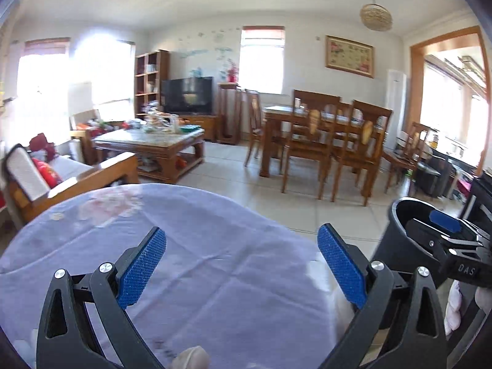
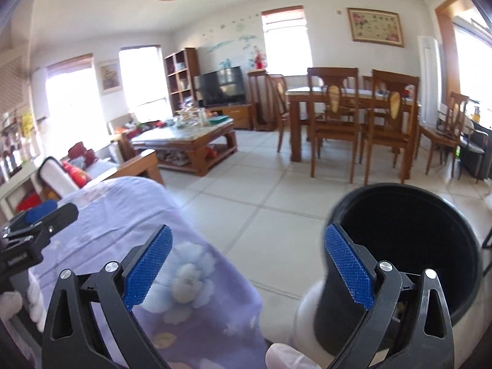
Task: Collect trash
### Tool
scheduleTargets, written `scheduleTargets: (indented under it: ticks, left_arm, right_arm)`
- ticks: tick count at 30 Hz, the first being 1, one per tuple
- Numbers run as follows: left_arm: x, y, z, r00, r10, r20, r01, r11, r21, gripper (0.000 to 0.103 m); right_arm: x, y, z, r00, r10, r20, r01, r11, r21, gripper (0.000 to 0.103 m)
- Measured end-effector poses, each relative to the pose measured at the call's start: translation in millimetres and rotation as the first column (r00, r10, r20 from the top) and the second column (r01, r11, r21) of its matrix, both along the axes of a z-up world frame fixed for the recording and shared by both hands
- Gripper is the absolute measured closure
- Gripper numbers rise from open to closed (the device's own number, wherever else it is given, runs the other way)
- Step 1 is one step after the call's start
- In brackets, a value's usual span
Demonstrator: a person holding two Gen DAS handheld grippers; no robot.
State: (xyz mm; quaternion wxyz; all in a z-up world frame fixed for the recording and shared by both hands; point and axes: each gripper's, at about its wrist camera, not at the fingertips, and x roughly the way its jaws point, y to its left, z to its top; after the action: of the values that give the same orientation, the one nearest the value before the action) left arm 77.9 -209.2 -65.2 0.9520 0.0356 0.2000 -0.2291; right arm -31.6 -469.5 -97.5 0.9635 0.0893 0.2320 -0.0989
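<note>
Both grippers are held wide open, nothing between the pads. The left gripper [image 1: 241,264] is held over the lavender flowered cloth [image 1: 190,246]. The right gripper [image 2: 249,266] is seen above the tiled floor, the black trash bin [image 2: 409,246] just right, mouth gaping dark.

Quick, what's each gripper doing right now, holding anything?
Left gripper: open, holding nothing, above the purple cloth.
Right gripper: open, holding nothing, beside the black bin.
</note>
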Motion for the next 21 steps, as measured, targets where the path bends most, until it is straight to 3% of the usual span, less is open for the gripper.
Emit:
scheduleTargets:
  ticks: [5,12,16,21]
  left_arm:
    - [14,99,20,0.970,0.226,0.088,-0.227,0.974,0.004,0.005]
    - [22,207,21,0.901,0.424,0.092,-0.420,0.905,-0.067,0.005]
    - [31,227,15,0.880,0.469,0.081,-0.462,0.882,-0.088,0.005]
    - [36,226,8,0.880,0.469,0.080,-0.461,0.882,-0.100,0.005]
  right_arm:
    - [51,110,29,0.982,0.139,0.126,-0.130,0.988,-0.079,0.005]
    - [105,225,50,0.939,0.265,0.218,-0.258,0.964,-0.060,0.005]
    - [117,260,49,0.933,0.257,0.251,-0.246,0.966,-0.076,0.005]
    - [121,272,36,0.935,0.245,0.258,-0.220,0.968,-0.121,0.005]
